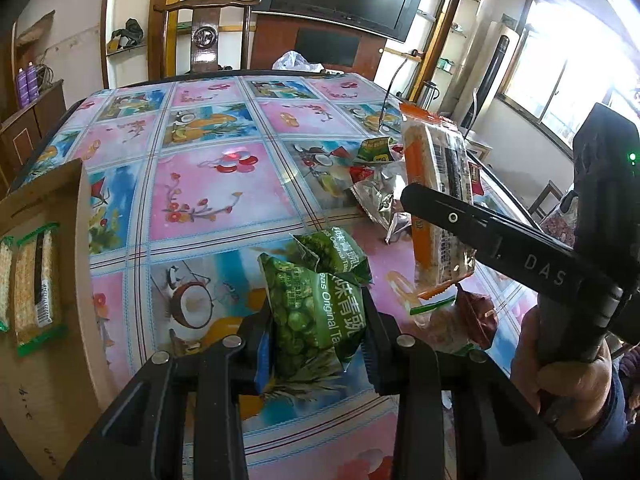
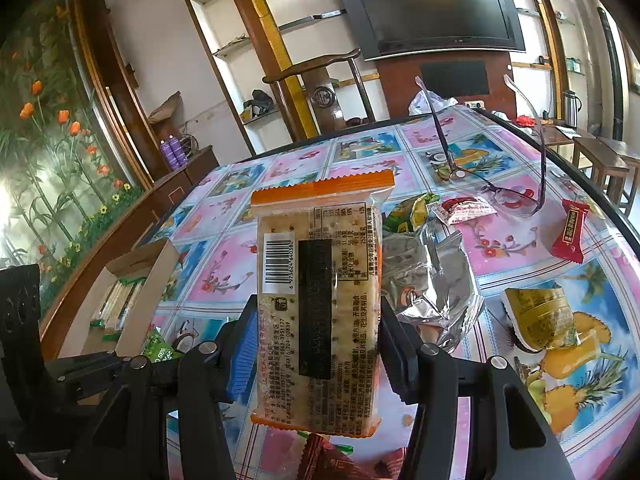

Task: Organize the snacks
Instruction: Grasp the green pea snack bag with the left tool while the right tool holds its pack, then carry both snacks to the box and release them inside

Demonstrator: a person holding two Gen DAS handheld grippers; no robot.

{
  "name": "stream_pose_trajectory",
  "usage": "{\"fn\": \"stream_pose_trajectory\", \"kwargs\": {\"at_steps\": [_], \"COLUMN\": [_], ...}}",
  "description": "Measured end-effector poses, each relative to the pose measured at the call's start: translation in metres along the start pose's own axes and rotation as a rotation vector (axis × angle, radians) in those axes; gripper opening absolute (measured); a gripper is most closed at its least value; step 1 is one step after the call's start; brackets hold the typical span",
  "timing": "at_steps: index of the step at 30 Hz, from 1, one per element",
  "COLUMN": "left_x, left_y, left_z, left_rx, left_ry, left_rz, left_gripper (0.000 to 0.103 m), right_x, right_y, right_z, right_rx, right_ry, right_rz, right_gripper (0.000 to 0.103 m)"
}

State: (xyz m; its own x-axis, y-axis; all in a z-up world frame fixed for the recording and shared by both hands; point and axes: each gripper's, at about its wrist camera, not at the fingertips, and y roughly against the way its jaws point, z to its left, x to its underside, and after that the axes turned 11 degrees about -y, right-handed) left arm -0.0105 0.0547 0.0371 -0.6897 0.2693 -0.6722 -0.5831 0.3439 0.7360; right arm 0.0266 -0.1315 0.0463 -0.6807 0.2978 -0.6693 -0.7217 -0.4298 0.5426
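Left gripper (image 1: pixel 316 340) clamped on a crinkly green foil pea packet (image 1: pixel 316 312) just above the glossy fruit-print tablecloth (image 1: pixel 208 184), right gripper (image 2: pixel 316 340) closed on a flat rectangular orange-edged cracker pack (image 2: pixel 320 300) held upright, open cardboard box (image 1: pixel 60 240) at left holding similar green-edged packs, crumpled silver wrapper (image 2: pixel 432 292) beyond.

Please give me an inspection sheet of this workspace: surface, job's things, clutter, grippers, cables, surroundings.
Surface: table under a glossy fruit-print cloth.
Job's things: cardboard box at the table's left with cracker packs inside; loose snack packets on the cloth.
Clutter: eyeglasses, white plastic bag.
Grippers: left gripper shut on green pea packet; right gripper shut on orange cracker pack, held upright.
Cables: nothing seen.
Surroundings: wall television, wooden chair, shelves.
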Motion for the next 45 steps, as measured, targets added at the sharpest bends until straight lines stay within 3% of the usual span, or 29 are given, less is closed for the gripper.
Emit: {"fn": "stream_pose_trajectory", "kwargs": {"at_steps": [31, 45], "left_x": [-0.007, -0.011], "left_y": [0.032, 0.064], "left_z": [0.025, 0.070], "left_rx": [0.063, 0.023], "left_ry": [0.078, 0.184], "left_rz": [-0.093, -0.176], "left_gripper": [0.035, 0.035], "right_x": [0.005, 0.003], "right_y": [0.001, -0.006], "right_z": [0.010, 0.013], "right_rx": [-0.010, -0.046], "right_ry": [0.047, 0.023], "right_rz": [-0.012, 0.008], "right_gripper": [0.058, 0.059]}}
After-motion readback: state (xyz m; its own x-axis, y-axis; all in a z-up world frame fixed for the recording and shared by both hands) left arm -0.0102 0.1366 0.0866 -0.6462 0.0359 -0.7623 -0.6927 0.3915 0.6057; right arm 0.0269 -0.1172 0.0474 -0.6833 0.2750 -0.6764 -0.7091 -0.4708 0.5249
